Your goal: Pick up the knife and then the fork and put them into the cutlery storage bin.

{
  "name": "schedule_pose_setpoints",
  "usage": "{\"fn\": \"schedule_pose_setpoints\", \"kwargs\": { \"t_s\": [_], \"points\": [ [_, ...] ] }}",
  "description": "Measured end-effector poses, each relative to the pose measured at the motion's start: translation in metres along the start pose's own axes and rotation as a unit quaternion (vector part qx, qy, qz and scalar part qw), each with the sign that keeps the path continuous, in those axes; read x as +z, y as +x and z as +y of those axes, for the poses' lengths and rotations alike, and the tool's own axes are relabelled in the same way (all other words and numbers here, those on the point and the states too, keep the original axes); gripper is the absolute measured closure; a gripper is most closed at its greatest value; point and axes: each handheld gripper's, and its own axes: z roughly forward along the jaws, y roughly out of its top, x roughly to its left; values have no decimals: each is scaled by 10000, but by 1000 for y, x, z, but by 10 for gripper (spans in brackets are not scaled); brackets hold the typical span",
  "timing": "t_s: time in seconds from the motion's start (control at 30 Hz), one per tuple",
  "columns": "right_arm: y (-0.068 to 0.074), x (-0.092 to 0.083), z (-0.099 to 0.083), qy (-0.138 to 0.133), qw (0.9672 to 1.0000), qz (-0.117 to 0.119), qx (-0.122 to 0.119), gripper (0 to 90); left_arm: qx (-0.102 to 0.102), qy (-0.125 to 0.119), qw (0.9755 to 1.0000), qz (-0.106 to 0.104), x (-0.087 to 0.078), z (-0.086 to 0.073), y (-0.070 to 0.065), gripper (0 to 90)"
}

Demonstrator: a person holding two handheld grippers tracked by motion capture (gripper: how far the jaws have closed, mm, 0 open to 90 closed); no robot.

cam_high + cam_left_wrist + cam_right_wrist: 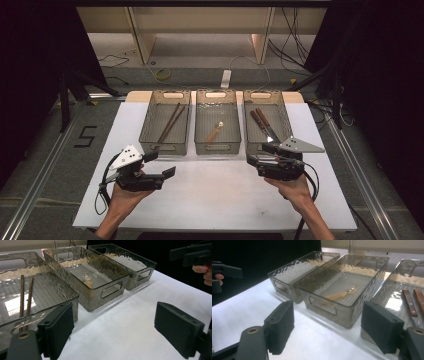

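Observation:
Three clear bins stand side by side on the white table (pixel 210 195). The left bin (pixel 144 126) holds two brown chopsticks (pixel 170 122) (pixel 26 297). In the middle bin (pixel 217 148) lies a wooden-handled spoon (pixel 216 131) (pixel 340 294). Two brown-handled knives (pixel 262 122) (pixel 412 302) lie in the right bin (pixel 287 120). My left gripper (pixel 160 164) (pixel 120 332) hovers open in front of the left bin with nothing between its jaws. Just before the right bin's front wall my right gripper (pixel 259 154) (pixel 329 332) is open and empty too.
The white table's front half lies bare between the two hands. Beyond the bins are the table's far edge, floor cables, a yellow tape roll (pixel 162 75) and wooden furniture legs. Metal rails run along both sides of the table.

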Motion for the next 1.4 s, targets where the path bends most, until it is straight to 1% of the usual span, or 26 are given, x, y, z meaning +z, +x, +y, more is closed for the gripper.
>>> {"fn": "schedule_pose_setpoints", "kwargs": {
  "t_s": [0.13, 0.23, 0.33, 0.43, 0.53, 0.6, 0.7, 0.8, 1.03, 1.4],
  "points": [
    [3, -5, -8, -116, 9999, 6, 2, 272, -16, -5, 10000, -44, 0, 0, 0, 156],
    [5, -7, -11, -210, 9998, 64, -39, 270, -12, -10, 10000, -63, 1, 0, -1, 156],
    [8, -8, -15, -198, 9997, 115, -12, 259, -18, 0, 10000, -84, 1, -1, -1, 156],
    [13, -9, -20, -185, 9997, 63, -160, 250, -17, 18, 9999, -110, 1, -1, -1, 156],
    [16, -10, -25, -224, 9995, 67, -225, 251, -12, 16, 9999, -125, 1, -1, -2, 155],
    [18, -12, -28, -210, 9995, 68, -223, 251, -7, 19, 9999, -131, 1, -2, -2, 156],
    [18, -13, -34, -178, 9995, 1, -257, 251, 2, 33, 9999, -146, 1, -2, -3, 156],
    [16, -14, -37, -174, 9997, -29, -195, 250, 3, 36, 9999, -152, 1, -2, -3, 156],
    [15, -17, -39, -223, 9996, -86, -143, 246, 9, 21, 9999, -155, 2, -2, -3, 156],
    [14, -19, -38, -293, 9993, -159, -158, 245, 21, 18, 9999, -150, 2, -2, -4, 156]
  ]
}}
